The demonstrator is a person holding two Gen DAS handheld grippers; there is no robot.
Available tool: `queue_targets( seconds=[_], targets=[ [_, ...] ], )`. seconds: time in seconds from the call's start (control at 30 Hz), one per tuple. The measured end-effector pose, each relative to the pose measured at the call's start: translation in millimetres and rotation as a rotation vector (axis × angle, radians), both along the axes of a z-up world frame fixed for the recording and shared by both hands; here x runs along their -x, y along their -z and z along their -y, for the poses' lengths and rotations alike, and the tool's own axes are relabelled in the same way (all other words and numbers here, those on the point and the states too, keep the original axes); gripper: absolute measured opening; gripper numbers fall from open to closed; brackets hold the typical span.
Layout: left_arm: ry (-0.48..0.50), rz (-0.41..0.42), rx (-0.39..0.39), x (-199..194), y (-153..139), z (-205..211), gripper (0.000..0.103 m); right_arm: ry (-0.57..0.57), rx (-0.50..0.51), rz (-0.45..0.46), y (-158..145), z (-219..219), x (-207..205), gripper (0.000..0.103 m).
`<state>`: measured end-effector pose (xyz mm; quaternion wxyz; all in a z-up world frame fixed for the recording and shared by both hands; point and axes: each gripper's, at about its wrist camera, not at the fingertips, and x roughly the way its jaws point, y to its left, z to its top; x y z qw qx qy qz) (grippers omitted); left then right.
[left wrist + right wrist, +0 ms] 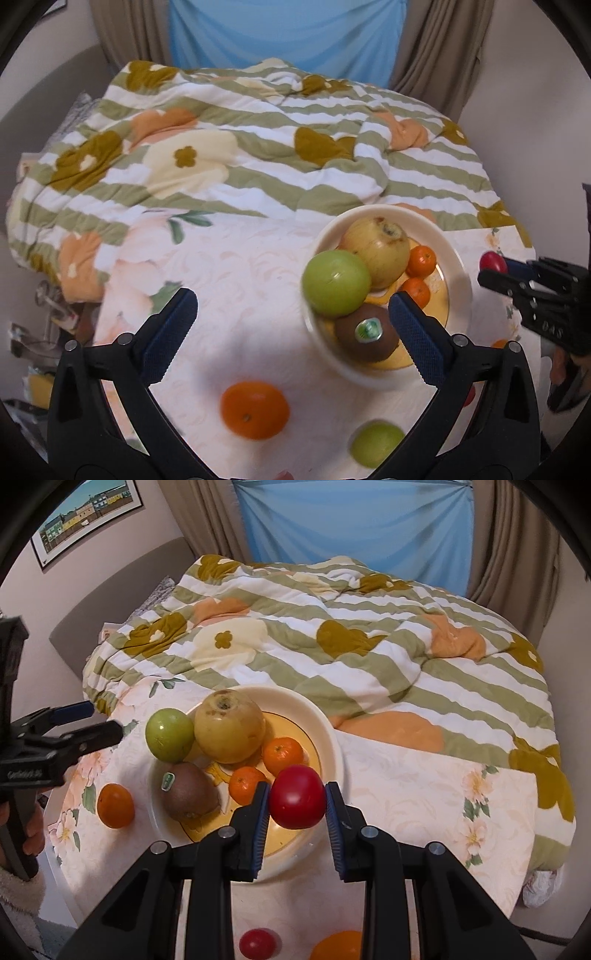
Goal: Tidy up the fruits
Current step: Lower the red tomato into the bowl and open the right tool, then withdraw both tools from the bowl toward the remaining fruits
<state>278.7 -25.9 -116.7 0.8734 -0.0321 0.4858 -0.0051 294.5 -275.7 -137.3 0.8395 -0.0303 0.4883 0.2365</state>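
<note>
Right wrist view: the right gripper pinches a red tomato between its two blue pads, one pad pressed against each flank of the fruit. The tomato is held over the bowl at the rim's 5 o'clock side (whether it touches the rim cannot be told). In the bowl lie a large yellow fruit at 12 o'clock, a green apple leaning on the rim at 10 o'clock, a kiwi with a sticker at 8 o'clock, and two small mandarins near the centre. An orange rests on the floral cloth of the worktop at 9 o'clock of the bowl, apart from it. A small second tomato lies at the lower edge of the view.

Left wrist view: the left gripper stands spread wide and holds nothing; its right finger overlaps the bowl's rim beside the kiwi (contact uncertain). Between its fingers lie the orange and, at 5 o'clock, a second green apple. A striped quilt lies behind.
</note>
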Motion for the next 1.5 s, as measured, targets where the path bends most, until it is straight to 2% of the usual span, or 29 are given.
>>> queue_targets(
  seconds=[0.2, 0.4, 0.7, 0.73, 0.77, 0.8, 0.83, 0.87, 0.93, 0.97, 1.0, 1.23, 1.5],
  targets=[
    [-0.044, -0.016, 0.001, 19, 0, -13, 0.103, -0.032, -0.019, -0.046, 15, -10, -11, 0.027],
    [-0.084, -0.034, 0.004, 31, 7, -24, 0.103, -0.071, 0.017, -0.044, 28, -18, -17, 0.027],
    [-0.136, -0.048, 0.01, 40, 14, -35, 0.103, -0.117, 0.065, -0.012, 32, -24, -17, 0.028],
    [-0.138, -0.05, 0.008, 41, 14, -35, 0.103, -0.116, 0.071, -0.008, 32, -24, -16, 0.033],
    [-0.14, -0.051, 0.006, 41, 15, -36, 0.103, -0.115, 0.076, 0.0, 31, -23, -15, 0.048],
    [-0.143, -0.051, 0.004, 42, 14, -36, 0.103, -0.116, 0.075, 0.009, 30, -23, -14, 0.056],
    [-0.145, -0.05, 0.003, 43, 14, -36, 0.103, -0.116, 0.07, 0.02, 28, -21, -13, 0.073],
    [-0.147, -0.048, 0.001, 44, 13, -37, 0.103, -0.115, 0.065, 0.033, 26, -20, -12, 0.085],
    [-0.149, -0.043, -0.001, 47, 10, -37, 0.103, -0.11, 0.065, 0.059, 22, -19, -10, 0.091],
    [-0.15, -0.039, -0.004, 49, 8, -37, 0.103, -0.107, 0.068, 0.07, 20, -19, -9, 0.099],
    [-0.149, -0.036, -0.008, 51, 6, -37, 0.103, -0.104, 0.071, 0.077, 17, -18, -8, 0.103],
    [-0.134, 0.003, -0.026, 61, -14, -37, 0.103, -0.077, 0.062, 0.128, -5, -14, 4, 0.103],
    [-0.088, 0.06, -0.023, 83, -41, -41, 0.103, -0.01, 0.089, 0.165, -43, -10, 40, 0.103]
  ],
)
